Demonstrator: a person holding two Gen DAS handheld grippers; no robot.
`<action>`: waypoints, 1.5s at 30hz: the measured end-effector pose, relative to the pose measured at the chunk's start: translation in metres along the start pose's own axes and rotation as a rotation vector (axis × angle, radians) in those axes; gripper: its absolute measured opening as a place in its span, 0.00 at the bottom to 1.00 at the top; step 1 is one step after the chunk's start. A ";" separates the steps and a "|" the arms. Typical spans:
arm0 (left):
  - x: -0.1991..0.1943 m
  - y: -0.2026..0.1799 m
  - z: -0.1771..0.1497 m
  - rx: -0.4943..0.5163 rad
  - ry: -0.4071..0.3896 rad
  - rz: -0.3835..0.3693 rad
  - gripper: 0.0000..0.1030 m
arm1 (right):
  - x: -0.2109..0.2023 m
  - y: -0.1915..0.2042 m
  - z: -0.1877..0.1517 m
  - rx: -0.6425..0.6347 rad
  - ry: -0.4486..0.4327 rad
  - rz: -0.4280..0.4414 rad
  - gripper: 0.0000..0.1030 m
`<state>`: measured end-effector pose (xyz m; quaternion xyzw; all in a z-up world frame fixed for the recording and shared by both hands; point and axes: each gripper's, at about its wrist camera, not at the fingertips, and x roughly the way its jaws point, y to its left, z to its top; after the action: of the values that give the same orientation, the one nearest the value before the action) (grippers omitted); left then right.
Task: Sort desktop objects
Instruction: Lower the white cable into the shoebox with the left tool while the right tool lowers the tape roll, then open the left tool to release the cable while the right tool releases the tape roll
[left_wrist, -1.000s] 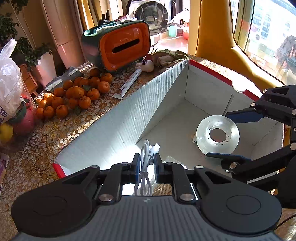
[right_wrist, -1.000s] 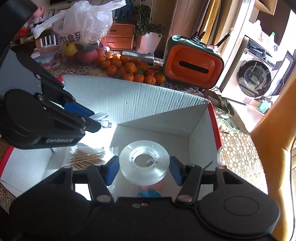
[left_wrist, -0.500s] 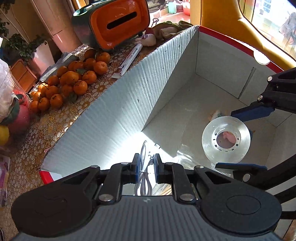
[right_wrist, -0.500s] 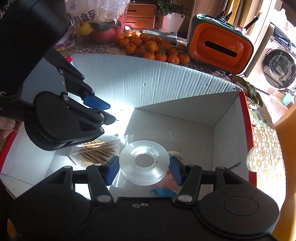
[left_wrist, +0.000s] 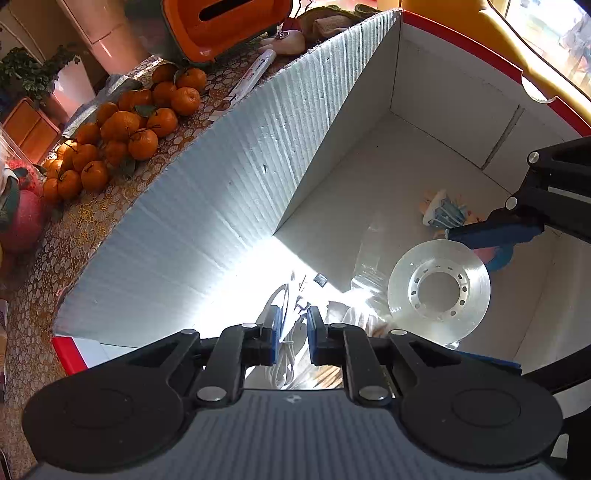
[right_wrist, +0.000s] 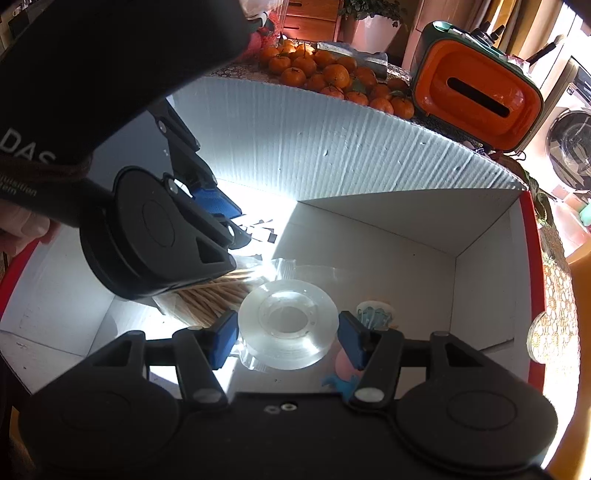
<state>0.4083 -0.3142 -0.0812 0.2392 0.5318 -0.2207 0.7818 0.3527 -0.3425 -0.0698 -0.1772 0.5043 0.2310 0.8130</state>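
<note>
Two tools are down inside a white cardboard box with red outer edges.

Left wrist view: the left tool has its blue pads drawn narrow around a white coiled cable, which passes between them and reaches toward the sunlit floor of the box. Just right of it a clear tape roll sits between the blue fingers of the right tool, which enters from the right edge. Beyond the roll a small blue and white packet lies on the box floor, with a pink and blue item partly hidden behind the upper finger. Outside the box, on the patterned surface, sit a heap of mandarins, a white tube and an orange case.

Right wrist view: the right tool is spread wide, its pads on either side of the tape roll; whether they press on it I cannot tell. A bag of toothpicks lies to the left of the roll, partly under the left tool, which comes in from the upper left. The packet lies right of the roll, near the right pad. Mandarins and the orange case stand behind the far wall of the box.
</note>
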 end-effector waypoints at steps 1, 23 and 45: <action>0.000 0.000 0.000 0.001 0.001 0.000 0.14 | 0.000 0.000 0.000 0.000 0.005 0.001 0.57; -0.031 0.004 -0.009 -0.041 -0.052 0.013 0.14 | -0.042 0.000 -0.013 0.027 -0.056 -0.020 0.67; -0.138 -0.006 -0.063 -0.070 -0.191 -0.041 0.14 | -0.124 0.046 -0.031 0.033 -0.156 -0.063 0.67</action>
<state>0.3123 -0.2675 0.0269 0.1788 0.4671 -0.2396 0.8321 0.2569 -0.3449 0.0263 -0.1610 0.4372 0.2099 0.8596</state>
